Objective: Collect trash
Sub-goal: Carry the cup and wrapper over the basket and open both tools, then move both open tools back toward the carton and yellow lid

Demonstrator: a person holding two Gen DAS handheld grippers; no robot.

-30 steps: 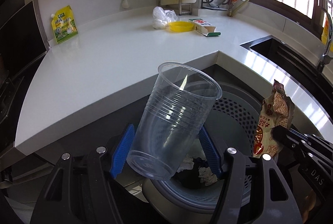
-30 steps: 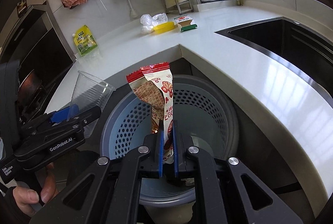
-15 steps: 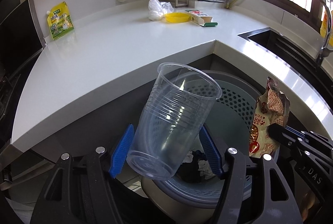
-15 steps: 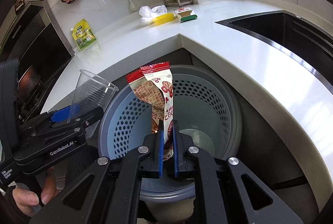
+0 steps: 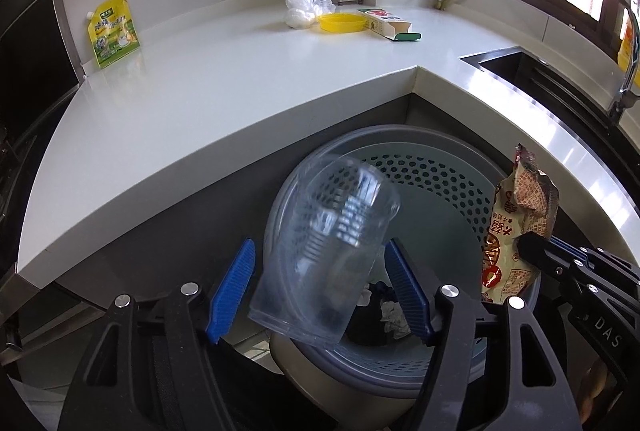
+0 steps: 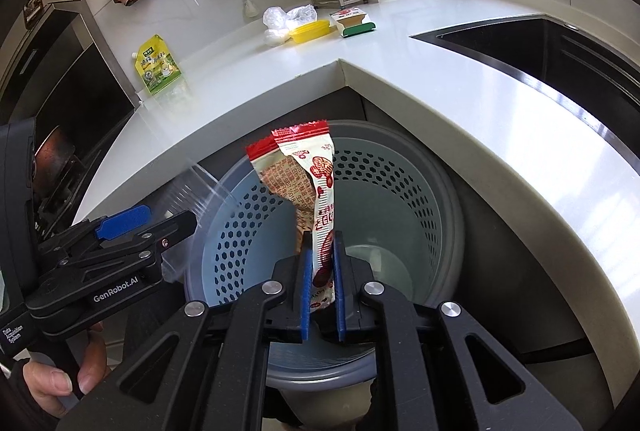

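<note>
Trash release over the bin

Both pieces of trash are seen above the perforated bin, which stands under the corner of the tabletop. The clear plastic cup is blurred and tilted between the pads of the left hand-held gripper; the jaws stand wide and no pad is seen pressing on it, so it is judged as released. The snack wrapper stands upright between the narrow jaws of the right hand-held gripper, which have just been opening; firm contact cannot be told. Crumpled waste is already visible at the bottom. On the tabletop, a carton, a yellow dish and a plastic bag are possibly left.
</note>
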